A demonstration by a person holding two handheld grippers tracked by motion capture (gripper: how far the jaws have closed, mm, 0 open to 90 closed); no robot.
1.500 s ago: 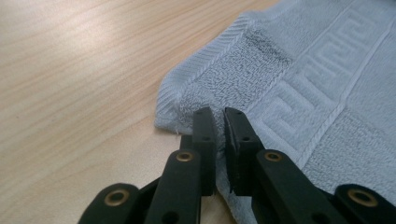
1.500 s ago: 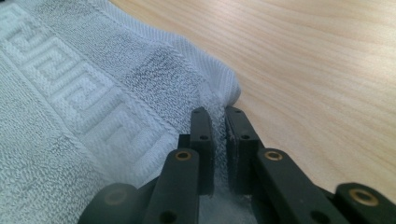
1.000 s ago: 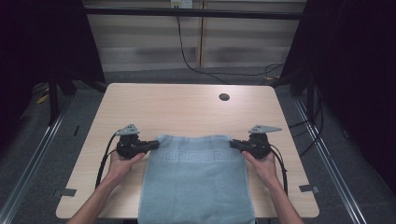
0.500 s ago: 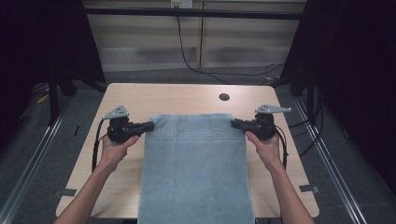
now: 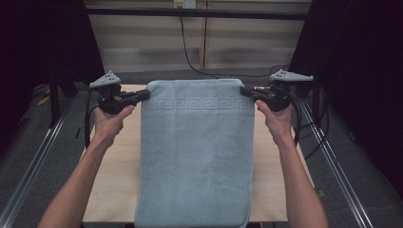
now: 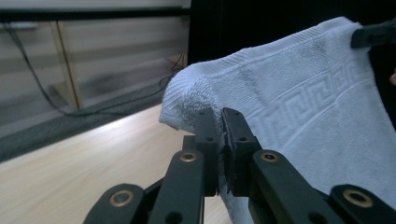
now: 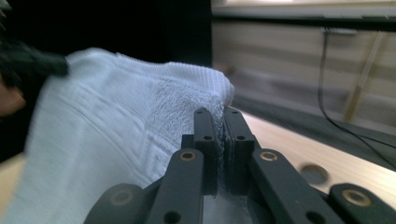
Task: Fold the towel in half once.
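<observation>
towel [image 5: 195, 156] hangs in high view, l gripper [image 6: 223, 122] pinches corner

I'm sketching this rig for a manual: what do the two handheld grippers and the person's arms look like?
Both the left gripper and right gripper are black, each with two flat, bolt-studded jaws, brass-ringed pivots, a grey three-cornered plate on top and a trailing black cable. The person's forearms are bare, without sleeves or gloves.

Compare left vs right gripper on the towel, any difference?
The left gripper pinches the towel at its top left corner, the right gripper at its top right. The left one's grey plate sits level with the towel's top edge; the right one's sits higher. Both are shut on cloth, jaws pointing inward.
</observation>
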